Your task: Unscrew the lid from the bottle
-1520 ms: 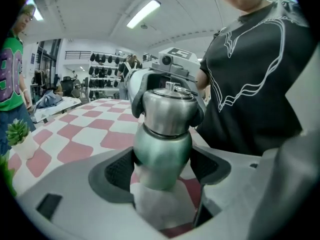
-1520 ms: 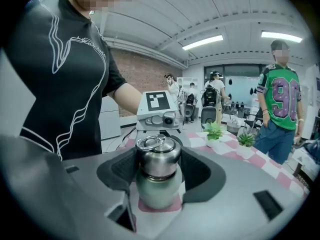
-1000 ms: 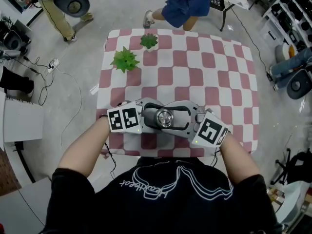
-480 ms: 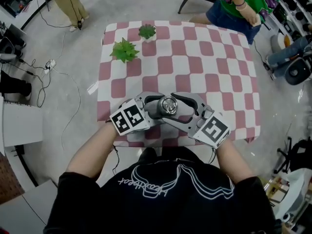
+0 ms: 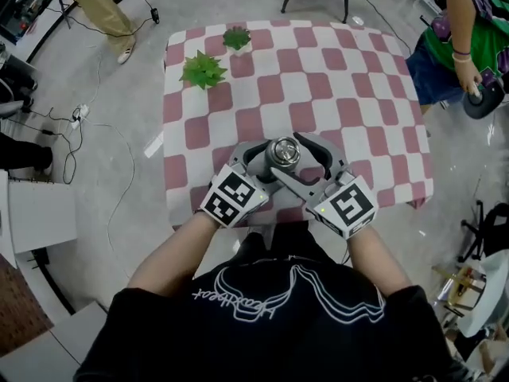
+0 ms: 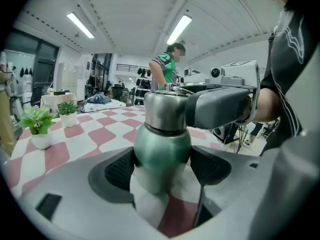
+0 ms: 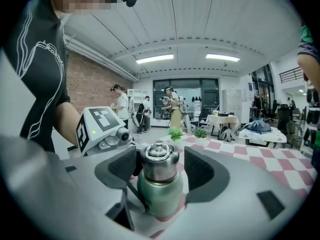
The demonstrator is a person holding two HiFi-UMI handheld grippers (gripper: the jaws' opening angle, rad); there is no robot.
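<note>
The bottle [image 5: 282, 154] is upright over the near edge of the checked table [image 5: 358, 94]; I cannot tell whether it rests on the cloth. The left gripper [image 6: 162, 166] is clamped on its green body, one pad pressed to each side, just below the steel lid [image 7: 159, 164]. The right gripper [image 7: 160, 173] comes in from the opposite side at lid height. Its jaws are spread wide, with the lid between the pads and a slim gap on each side, so it grips nothing. A large plant [image 5: 203, 70] and a small plant [image 5: 236, 38] sit at the table's far left corner.
</note>
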